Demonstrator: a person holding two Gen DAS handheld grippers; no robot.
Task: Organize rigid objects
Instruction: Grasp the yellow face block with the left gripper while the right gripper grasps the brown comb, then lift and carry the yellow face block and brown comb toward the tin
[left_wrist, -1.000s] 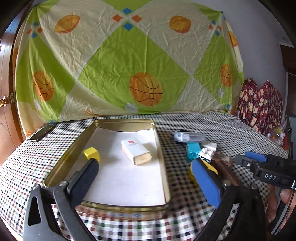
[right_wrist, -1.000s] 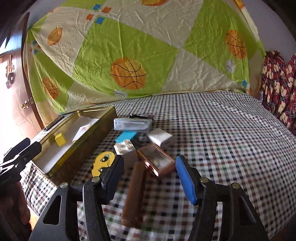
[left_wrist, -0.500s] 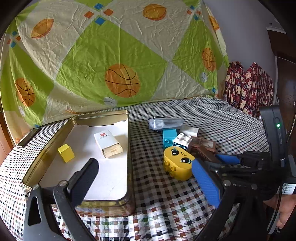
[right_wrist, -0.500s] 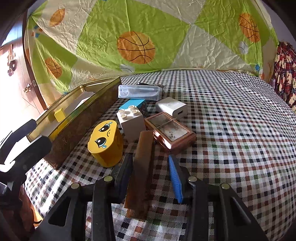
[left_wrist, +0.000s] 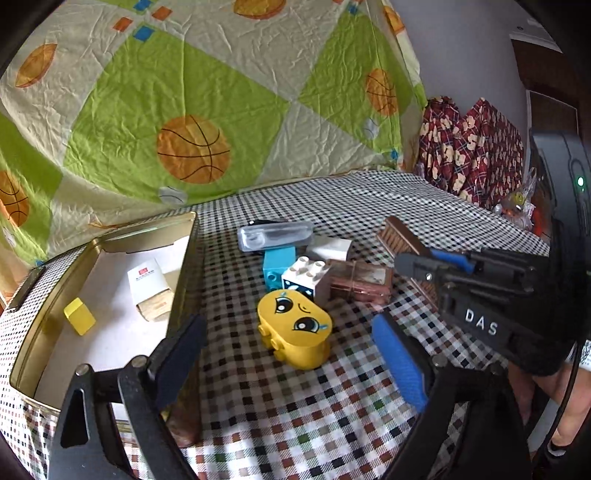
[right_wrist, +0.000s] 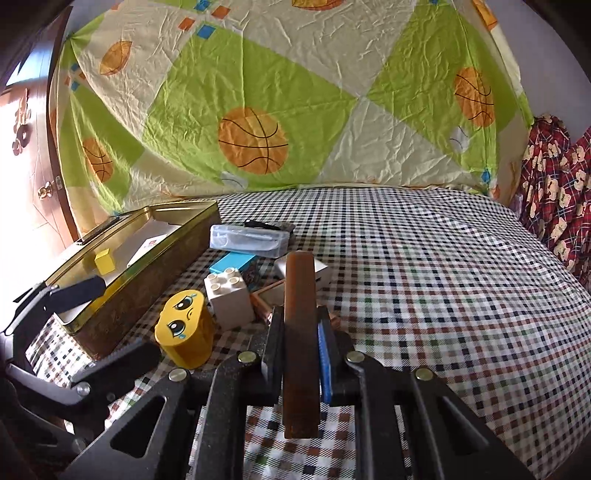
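Right gripper (right_wrist: 300, 343) nearest the lens: jaws have just been closing and now clamp a long brown bar (right_wrist: 300, 332) between the pads. Bar runs lengthwise away from the camera, its far end over the clutter, its near end sticking out behind the pads. Grip sits about mid-length.

Left gripper (left_wrist: 288, 354): jaws wide but just narrowing a little, nothing pressed between them. The yellow face block (left_wrist: 293, 334) lies on the checked cloth (left_wrist: 332, 424) between the two pads, touched by neither.

Just beyond the yellow block: white stud brick (left_wrist: 304, 275), blue brick (left_wrist: 279, 266), a copper-coloured flat box (left_wrist: 360, 284), a white block (left_wrist: 330, 249) and a clear plastic case (left_wrist: 275, 236), all crowded together and touching.

Left of the pile: gold tin tray (left_wrist: 186, 258), open, holding a small yellow cube (left_wrist: 79, 321) and a white carton (left_wrist: 151, 288).

Risks, as judged:
- The bar is long and held at one narrow band; a quick swing toward the tray could let it pivot in the pads or clip the white brick and scatter the pile.
- The tray wall stands high; a low carry would knock the bar against the rim.
- Both grippers work close together; the right tool sits just right of the left pads and the paths may cross.
- The yellow block's rounded sides could squirt out if the left pads close off-centre.
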